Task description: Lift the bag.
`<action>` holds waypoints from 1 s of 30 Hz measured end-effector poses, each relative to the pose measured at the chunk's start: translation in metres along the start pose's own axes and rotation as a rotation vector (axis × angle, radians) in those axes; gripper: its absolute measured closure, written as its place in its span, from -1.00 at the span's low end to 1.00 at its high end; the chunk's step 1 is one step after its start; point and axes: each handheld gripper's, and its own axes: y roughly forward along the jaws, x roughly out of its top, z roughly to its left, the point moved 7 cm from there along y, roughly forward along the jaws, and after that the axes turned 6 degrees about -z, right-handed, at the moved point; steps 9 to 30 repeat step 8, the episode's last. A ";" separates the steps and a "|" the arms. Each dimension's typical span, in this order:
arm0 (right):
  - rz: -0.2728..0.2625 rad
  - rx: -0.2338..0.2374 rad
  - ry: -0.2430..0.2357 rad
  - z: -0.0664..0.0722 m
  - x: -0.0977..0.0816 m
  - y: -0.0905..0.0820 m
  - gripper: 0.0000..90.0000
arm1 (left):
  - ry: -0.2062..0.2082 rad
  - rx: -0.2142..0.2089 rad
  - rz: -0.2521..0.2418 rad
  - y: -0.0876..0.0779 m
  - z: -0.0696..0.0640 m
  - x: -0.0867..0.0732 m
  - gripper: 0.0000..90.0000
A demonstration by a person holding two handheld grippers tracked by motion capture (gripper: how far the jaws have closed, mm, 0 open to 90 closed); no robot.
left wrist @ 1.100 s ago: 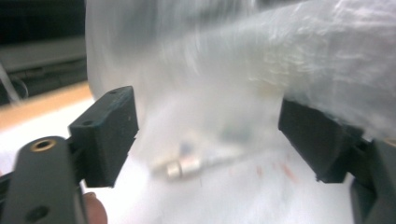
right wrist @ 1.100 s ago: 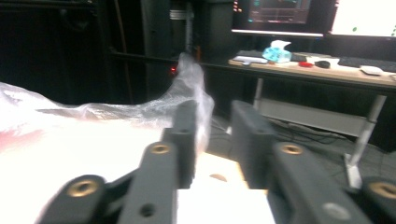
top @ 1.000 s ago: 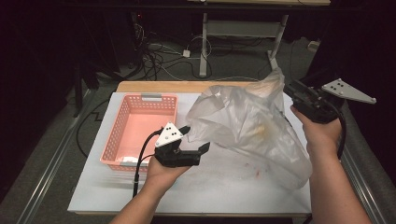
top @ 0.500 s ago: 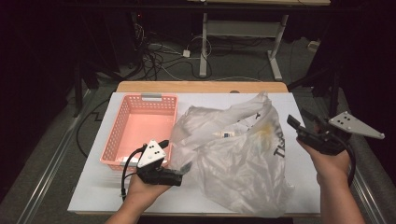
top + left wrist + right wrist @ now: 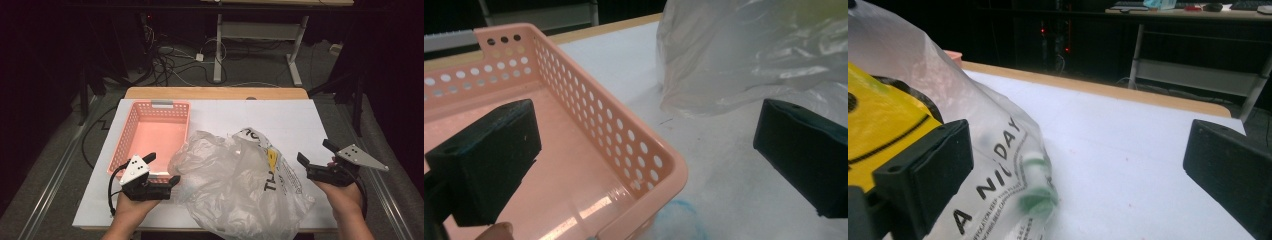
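At the middle of the white bench [image 5: 300, 125], toward its near edge, a crumpled clear plastic bag [image 5: 240, 185] with black lettering and a yellow print lies slumped, a green-capped item [image 5: 1035, 197] showing dimly through its film in the right gripper view. At its nine o'clock, the left gripper [image 5: 161, 170] hovers over the near right corner of the pink perforated basket [image 5: 150, 130], its jaws spread wide with nothing between them. At the bag's three o'clock, the right gripper [image 5: 315, 156] sits just beside the plastic, its jaws having just been opening and now standing wide apart, clear of the bag.
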 end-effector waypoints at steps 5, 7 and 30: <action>0.017 -0.009 -0.003 -0.001 -0.010 0.000 -0.99 | 0.001 0.006 0.008 0.000 0.002 -0.002 -1.00; 0.023 -0.009 -0.002 -0.002 -0.012 0.000 -0.99 | -0.002 0.007 0.006 0.000 0.003 -0.001 -1.00; 0.025 -0.009 -0.003 -0.002 -0.013 0.000 -0.99 | -0.008 0.005 0.001 -0.001 0.003 -0.001 -1.00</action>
